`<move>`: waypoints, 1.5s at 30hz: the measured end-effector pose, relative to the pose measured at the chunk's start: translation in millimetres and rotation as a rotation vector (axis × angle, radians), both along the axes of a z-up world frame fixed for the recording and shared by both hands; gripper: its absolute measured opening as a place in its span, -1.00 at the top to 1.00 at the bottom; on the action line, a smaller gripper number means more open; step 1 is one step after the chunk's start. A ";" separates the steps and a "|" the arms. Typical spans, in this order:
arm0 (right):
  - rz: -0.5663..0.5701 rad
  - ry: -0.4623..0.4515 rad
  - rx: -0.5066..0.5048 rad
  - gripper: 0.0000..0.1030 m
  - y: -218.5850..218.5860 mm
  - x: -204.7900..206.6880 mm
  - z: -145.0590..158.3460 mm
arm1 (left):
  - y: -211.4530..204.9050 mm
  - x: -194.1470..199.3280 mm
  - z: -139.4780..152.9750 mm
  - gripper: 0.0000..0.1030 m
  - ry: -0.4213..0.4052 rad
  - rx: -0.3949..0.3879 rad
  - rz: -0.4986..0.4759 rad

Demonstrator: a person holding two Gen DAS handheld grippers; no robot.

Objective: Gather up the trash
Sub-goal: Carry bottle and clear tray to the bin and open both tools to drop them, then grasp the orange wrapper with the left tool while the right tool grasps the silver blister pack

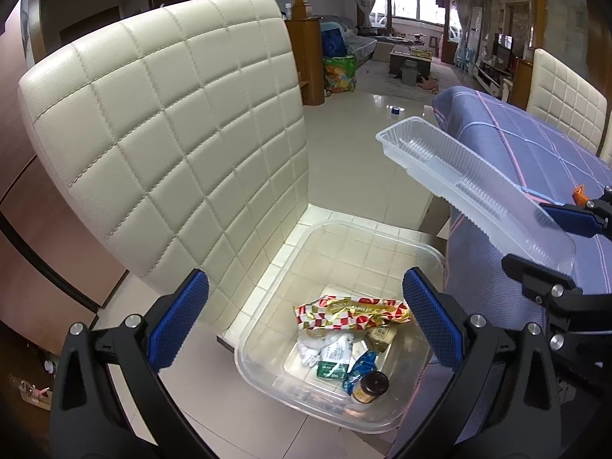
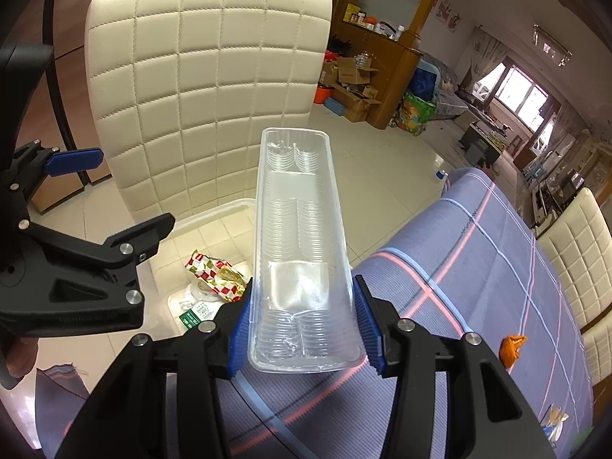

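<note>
A clear plastic bin point(image 1: 267, 329) stands on the seat of a cream quilted chair point(image 1: 164, 145). In it lie a red and gold wrapper point(image 1: 352, 311), a green and white packet point(image 1: 332, 363), a blue wrapper and a small dark-lidded jar point(image 1: 371, 386). My left gripper point(image 1: 306, 325) is open and empty above the bin. My right gripper point(image 2: 304, 325) is shut on a long clear plastic tray point(image 2: 298, 237), held over the table edge and pointing toward the chair. The tray also shows in the left wrist view point(image 1: 470, 183), above and right of the bin.
A table with a purple plaid cloth point(image 2: 478, 267) lies to the right, with an orange scrap point(image 2: 512, 348) on it. Another cream chair point(image 2: 573, 252) stands beyond the table. Cardboard boxes point(image 2: 352, 84) and a colourful bag point(image 1: 338, 72) sit across the tiled floor.
</note>
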State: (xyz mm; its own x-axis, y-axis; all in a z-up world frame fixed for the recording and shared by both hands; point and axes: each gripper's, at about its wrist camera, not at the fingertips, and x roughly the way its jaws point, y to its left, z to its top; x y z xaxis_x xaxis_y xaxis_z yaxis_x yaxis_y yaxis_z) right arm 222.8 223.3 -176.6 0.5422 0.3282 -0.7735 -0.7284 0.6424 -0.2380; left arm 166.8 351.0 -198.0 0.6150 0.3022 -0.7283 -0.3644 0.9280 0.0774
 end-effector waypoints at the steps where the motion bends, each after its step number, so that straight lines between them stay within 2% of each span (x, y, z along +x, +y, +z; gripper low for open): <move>1: 0.002 0.000 0.004 0.07 2.1 0.6 0.3 | 2.1 -1.0 -0.3 -0.94 0.001 0.003 0.006; 6: -0.010 -0.012 0.006 0.02 7.6 4.1 -0.9 | 16.4 -6.8 -2.4 -0.94 0.007 -0.018 0.047; 8: -0.030 0.003 0.003 -0.19 7.4 8.6 -3.6 | 19.7 -8.5 -4.1 -0.94 0.011 -0.031 0.058; 10: -0.041 0.023 0.014 -0.24 3.4 11.2 -4.9 | 20.6 -8.6 -5.0 -0.94 0.014 -0.036 0.058; 17: -0.093 0.036 0.003 -0.24 -18.5 17.7 -8.8 | 6.6 -5.6 -5.1 -0.94 0.019 -0.022 0.027; 24: -0.143 0.023 0.026 -0.24 -54.6 13.7 3.3 | -21.1 0.7 5.7 -0.94 0.016 -0.014 -0.024; 29: -0.187 0.001 0.045 -0.24 -92.8 7.3 14.3 | -59.9 7.8 16.7 -0.94 0.012 0.011 -0.094; 33: -0.255 -0.020 0.063 -0.24 -142.4 5.4 22.2 | -102.5 18.2 24.8 -0.94 0.011 0.037 -0.165; 41: -0.443 -0.039 0.057 -0.24 -264.6 8.0 22.6 | -209.0 43.5 41.2 -0.94 -0.006 0.020 -0.336; 45: -0.543 -0.014 0.053 -0.24 -325.3 13.6 15.1 | -265.8 55.8 41.8 -0.94 0.003 0.031 -0.424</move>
State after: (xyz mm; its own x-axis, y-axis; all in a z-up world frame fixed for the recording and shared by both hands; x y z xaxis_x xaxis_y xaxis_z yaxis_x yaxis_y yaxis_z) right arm 236.4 -102.0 -161.5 0.6545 0.0366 -0.7551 -0.2861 0.9366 -0.2026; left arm 222.6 85.1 -156.2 0.6874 0.0447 -0.7249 0.0494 0.9929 0.1081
